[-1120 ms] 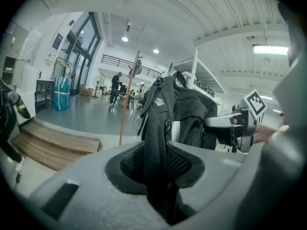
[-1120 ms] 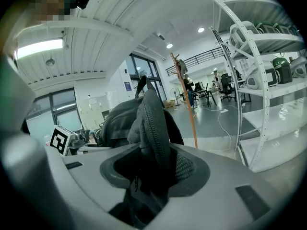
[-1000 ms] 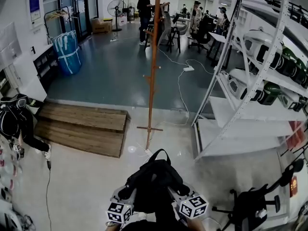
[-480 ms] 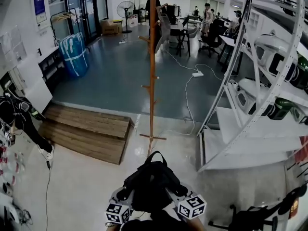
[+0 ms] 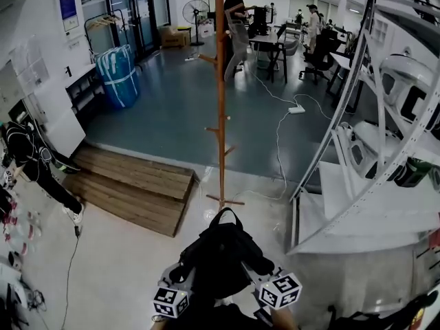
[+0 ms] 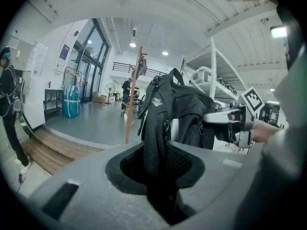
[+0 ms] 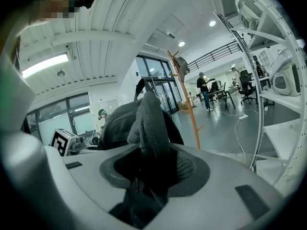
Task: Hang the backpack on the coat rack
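Observation:
A black backpack [image 5: 221, 256] hangs between my two grippers at the bottom of the head view, its top loop pointing toward the rack. My left gripper [image 5: 180, 280] is shut on the pack's left side [image 6: 160, 133]. My right gripper [image 5: 258, 275] is shut on its right side, a zippered fold [image 7: 151, 123]. The wooden coat rack [image 5: 221, 95] stands upright just beyond the pack, with pegs at several heights. It also shows as a slim pole in the left gripper view [image 6: 133, 95] and the right gripper view [image 7: 187, 99].
A low wooden platform [image 5: 130, 184] lies left of the rack's base. White metal shelving [image 5: 371, 150] with appliances stands at the right. A power cable [image 5: 278, 136] runs across the floor behind the rack. A person in black [image 5: 31, 160] stands at the left; other people stand far back.
Both grippers have carried the backpack forward, and the coat rack is now closer and larger in view. The grip on the pack looks the same.

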A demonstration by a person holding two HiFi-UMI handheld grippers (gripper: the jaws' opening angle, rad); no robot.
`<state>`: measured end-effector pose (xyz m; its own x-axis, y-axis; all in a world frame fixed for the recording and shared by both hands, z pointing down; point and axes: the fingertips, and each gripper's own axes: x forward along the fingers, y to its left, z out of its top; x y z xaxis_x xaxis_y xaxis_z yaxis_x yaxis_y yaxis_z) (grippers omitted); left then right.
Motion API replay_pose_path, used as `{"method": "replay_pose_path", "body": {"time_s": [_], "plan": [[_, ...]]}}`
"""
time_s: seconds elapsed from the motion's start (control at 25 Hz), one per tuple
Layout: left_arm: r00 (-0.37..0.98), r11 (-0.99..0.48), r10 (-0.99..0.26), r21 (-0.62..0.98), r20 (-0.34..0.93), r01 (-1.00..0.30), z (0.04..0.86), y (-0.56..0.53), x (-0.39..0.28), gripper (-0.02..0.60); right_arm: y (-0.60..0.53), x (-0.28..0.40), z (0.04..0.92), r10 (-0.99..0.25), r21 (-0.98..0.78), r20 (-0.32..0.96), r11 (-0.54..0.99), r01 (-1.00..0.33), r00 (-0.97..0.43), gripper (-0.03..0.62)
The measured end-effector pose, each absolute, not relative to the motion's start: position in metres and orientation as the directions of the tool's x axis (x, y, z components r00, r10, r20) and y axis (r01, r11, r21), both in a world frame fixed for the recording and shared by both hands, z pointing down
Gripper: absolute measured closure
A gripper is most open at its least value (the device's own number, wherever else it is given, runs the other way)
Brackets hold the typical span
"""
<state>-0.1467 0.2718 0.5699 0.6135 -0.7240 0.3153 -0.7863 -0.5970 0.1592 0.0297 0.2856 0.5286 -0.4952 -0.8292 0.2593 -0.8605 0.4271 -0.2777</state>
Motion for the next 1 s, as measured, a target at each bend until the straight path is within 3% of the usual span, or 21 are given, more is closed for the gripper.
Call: {"method": "replay_pose_path", "body": {"time_s": [0.56, 1.0], "plan": [[0.634, -0.615, -0.705, 0.172, 0.319, -0.77, 0.575, 0.178, -0.114, 0.485, 0.194, 0.061, 0.534, -0.828, -0.302, 0.285, 0.4, -0.865, -0.483, 0.433], [0.699, -0.679, -0.649, 0.186, 0.302, -0.711, 0.572, 0.065, -0.131, 0.485, 0.089, 0.042, 0.528, -0.849, -0.307, 0.276, 0.367, -0.878, -0.451, 0.433]]}}
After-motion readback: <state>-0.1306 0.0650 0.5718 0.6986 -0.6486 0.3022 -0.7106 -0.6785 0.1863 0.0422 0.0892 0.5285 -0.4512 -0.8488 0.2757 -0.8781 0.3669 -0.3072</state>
